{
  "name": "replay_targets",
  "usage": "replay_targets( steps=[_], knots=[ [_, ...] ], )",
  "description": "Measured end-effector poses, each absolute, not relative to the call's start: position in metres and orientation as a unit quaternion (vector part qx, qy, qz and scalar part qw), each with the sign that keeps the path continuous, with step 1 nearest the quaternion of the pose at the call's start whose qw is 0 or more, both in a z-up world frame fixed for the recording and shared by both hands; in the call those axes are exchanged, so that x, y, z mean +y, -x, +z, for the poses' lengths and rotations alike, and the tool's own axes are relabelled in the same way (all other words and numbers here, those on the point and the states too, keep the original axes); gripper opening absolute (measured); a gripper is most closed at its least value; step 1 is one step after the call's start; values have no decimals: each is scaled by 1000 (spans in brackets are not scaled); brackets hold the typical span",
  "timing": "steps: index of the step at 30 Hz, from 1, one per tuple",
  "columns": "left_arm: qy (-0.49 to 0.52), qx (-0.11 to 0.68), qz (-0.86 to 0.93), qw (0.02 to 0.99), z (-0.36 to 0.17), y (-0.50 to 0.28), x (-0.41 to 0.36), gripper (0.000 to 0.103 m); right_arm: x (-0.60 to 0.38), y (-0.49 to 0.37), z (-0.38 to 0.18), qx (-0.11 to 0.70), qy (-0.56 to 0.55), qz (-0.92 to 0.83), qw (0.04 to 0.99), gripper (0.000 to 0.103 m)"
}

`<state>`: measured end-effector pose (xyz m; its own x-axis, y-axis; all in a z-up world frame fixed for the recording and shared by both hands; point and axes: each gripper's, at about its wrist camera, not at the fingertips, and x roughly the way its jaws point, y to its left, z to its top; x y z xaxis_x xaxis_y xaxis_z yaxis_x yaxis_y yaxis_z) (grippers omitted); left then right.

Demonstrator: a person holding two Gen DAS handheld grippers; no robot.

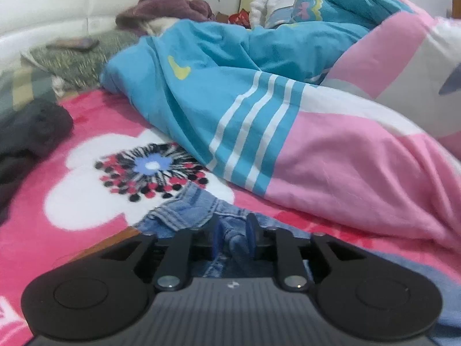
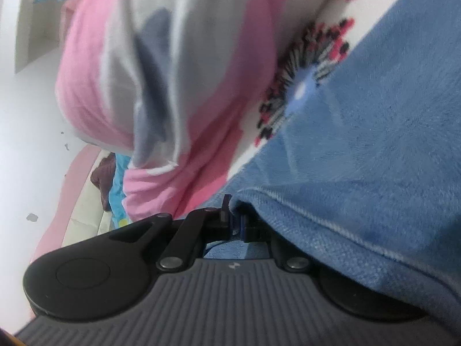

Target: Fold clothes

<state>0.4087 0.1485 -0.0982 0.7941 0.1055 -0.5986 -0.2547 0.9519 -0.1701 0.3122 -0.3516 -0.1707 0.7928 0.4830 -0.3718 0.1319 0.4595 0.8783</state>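
Pinching bunched denim [image 1: 184, 213] low in the frame, the left gripper [image 1: 234, 238] has its jaws clamped on it. The right gripper [image 2: 234, 225] clamps blue fleece [image 2: 360, 144] filling the frame's right.

Bed covered by pink floral blanket [image 1: 43, 155]. Rumpled blue-pink duvet [image 1: 288, 132] heaped on it. White padded headboard [image 1: 57, 17] behind, pillow [image 1: 75, 60] below it. White wall [image 2: 28, 101].

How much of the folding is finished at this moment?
No finished fold shows. The left hand-held gripper is shut on bunched denim; the right hand-held gripper pinches the blue fleece. A dark garment still lies crumpled.
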Motion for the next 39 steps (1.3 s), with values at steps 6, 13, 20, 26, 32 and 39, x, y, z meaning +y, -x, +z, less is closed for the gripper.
replay_targets(
  steps=[6,13,20,26,32,39],
  knots=[
    [249,286,62,923,-67,-387,183,75,-373,-334,-178,352,-615,140,691,39],
    [265,311,64,910,-24,-315,220,75,-380,-301,-151,318,-670,165,650,76],
    [293,359,58,884,-35,-247,244,75,-340,-215,-125,340,-624,189,678,77],
    [357,348,57,865,-94,-252,240,74,-296,-210,-145,376,-582,137,708,76],
    [385,302,61,870,-118,-267,239,72,-269,-238,-159,366,-544,81,751,72],
    [351,274,99,890,-123,-283,225,45,-272,-268,-166,317,-540,38,779,67]
  ],
)
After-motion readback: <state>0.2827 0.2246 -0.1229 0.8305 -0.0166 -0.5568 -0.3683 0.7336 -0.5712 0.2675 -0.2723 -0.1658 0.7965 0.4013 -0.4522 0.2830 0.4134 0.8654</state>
